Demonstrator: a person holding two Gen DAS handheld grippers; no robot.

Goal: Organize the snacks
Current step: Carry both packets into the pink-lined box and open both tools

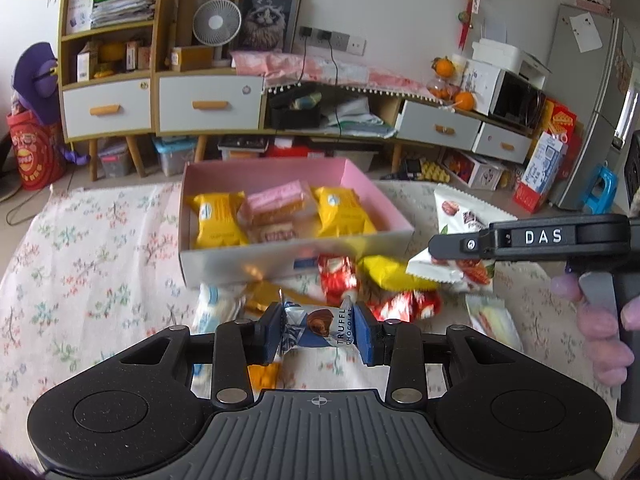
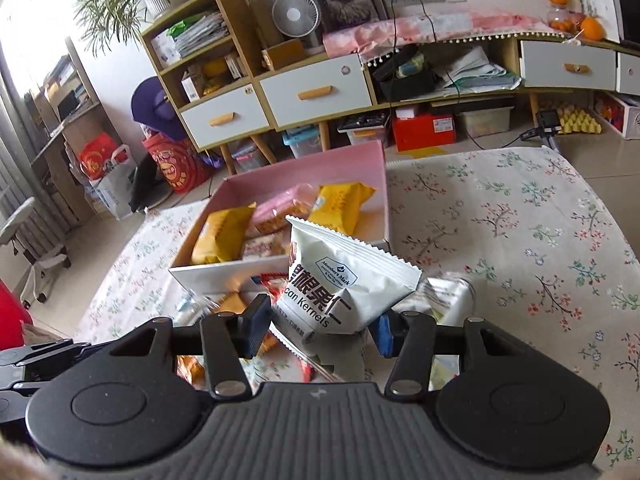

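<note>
My left gripper (image 1: 320,330) is shut on a blue-and-white truffle chocolate (image 1: 316,326), held above the floral cloth in front of the pink box (image 1: 280,256). My right gripper (image 2: 318,326) is shut on a white pecan kernels packet (image 2: 340,280), lifted in front of the same pink box (image 2: 384,168). In the left wrist view the right gripper's black body shows at the right edge with that white packet (image 1: 456,208) hanging from it. The box holds two yellow packets (image 1: 218,220) and a pink one (image 1: 276,200). Loose snacks (image 1: 340,276) lie in a heap before the box.
The table carries a floral cloth (image 2: 520,240) with bare room on the right and on the left (image 1: 80,260). A pale green-edged packet (image 1: 490,316) lies near the right hand (image 1: 600,320). Cabinets with drawers (image 1: 208,104) and storage bins stand behind the table.
</note>
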